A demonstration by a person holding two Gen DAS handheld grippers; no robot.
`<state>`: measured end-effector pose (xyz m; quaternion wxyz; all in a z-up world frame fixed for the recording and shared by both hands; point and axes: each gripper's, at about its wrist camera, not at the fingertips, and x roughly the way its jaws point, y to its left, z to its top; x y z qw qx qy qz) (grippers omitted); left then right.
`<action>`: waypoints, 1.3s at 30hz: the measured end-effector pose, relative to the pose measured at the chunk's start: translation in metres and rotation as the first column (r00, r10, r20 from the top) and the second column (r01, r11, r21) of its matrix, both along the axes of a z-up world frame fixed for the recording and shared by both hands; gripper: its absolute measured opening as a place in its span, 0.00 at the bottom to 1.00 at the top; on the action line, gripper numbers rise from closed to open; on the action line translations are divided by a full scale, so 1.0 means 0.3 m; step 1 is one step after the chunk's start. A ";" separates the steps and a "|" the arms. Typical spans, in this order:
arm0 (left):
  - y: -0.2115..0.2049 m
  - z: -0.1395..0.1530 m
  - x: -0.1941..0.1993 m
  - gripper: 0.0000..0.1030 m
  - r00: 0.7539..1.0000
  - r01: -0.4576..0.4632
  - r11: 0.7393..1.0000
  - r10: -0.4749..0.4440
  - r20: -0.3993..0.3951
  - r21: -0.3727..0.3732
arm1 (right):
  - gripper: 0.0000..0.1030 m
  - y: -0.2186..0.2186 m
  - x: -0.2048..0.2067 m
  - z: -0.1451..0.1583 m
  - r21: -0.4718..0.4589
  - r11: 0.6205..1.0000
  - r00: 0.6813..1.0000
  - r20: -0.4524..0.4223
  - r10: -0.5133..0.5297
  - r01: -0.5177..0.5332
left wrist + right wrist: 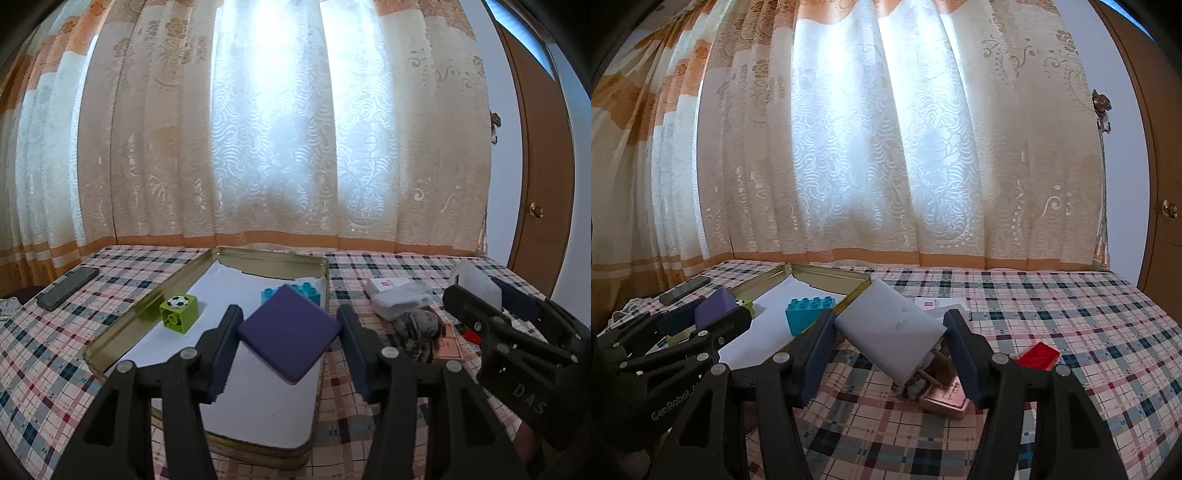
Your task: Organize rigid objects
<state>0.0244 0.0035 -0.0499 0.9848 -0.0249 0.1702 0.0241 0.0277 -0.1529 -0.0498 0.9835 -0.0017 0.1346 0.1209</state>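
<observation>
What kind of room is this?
Probably a bedroom at home: a plaid sheet covers what looks like a bed, floor-length patterned curtains hang behind it, and a wooden door stands at the right.

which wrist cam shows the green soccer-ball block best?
Left wrist view: the green block sits unobstructed in the gold tin, soccer-ball face and front stud visible. In the right wrist view only a green sliver shows behind the left gripper and its purple block.

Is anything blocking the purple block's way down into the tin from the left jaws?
Nothing visible does. The purple block, held in the left gripper, hangs over bare white lining in the tin. The green cube and blue brick sit farther back.
</observation>
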 end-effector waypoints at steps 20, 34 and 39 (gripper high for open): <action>0.085 -0.006 0.007 0.51 0.999 -0.036 0.999 0.035 -0.018 -0.025 | 0.60 0.093 0.009 0.000 -0.012 0.998 0.998 -0.001 0.064 -0.064; 0.134 -0.008 0.010 0.51 0.998 -0.065 0.997 0.064 -0.026 -0.030 | 0.60 0.127 0.015 -0.002 -0.013 0.996 0.996 -0.003 0.093 -0.093; 0.145 -0.009 0.012 0.51 0.997 -0.072 0.997 0.071 -0.028 -0.032 | 0.60 0.143 0.016 -0.003 -0.018 0.994 0.994 -0.002 0.107 -0.107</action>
